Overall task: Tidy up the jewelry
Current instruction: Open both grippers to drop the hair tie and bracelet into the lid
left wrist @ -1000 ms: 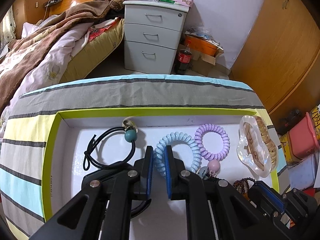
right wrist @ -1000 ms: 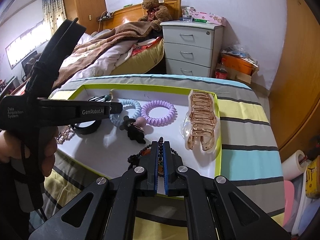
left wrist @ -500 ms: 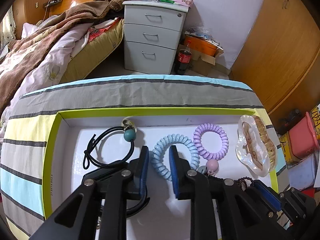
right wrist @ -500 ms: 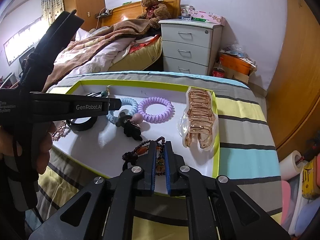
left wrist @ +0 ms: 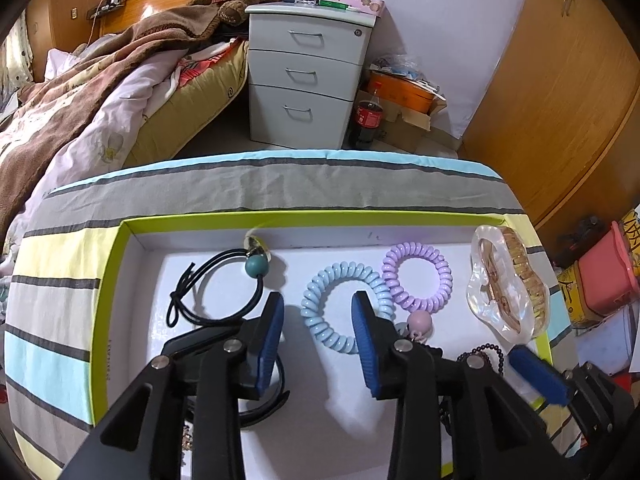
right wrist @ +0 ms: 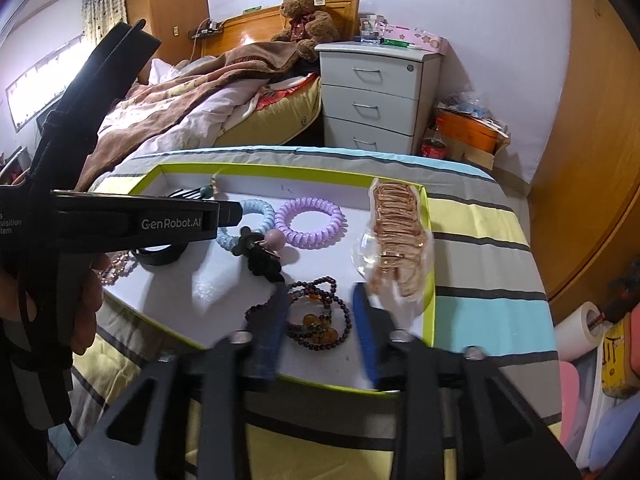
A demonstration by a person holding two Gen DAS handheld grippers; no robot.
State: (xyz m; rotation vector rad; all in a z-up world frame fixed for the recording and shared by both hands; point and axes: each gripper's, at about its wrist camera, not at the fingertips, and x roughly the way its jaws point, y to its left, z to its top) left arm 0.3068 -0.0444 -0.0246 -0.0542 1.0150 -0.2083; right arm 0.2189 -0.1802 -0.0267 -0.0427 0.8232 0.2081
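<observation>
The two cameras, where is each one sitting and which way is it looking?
Left wrist: sits on the left claw, looking down along its open fingers into the tray at the blue coil tie; only that claw and the tip of the right claw show.
Right wrist: sits on the right claw, looking down at the bead bracelet near the tray's front edge; the left claw and the hand holding it show.
Shared: tray, blue tie, purple tie, hair claw clip, drawers, bed.

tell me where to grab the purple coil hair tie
Pinch one side of the purple coil ring from above, one finger in its open centre, one outside. It lies flat in the tray; take its far arc, clear of the blue coil and pink bead.
</observation>
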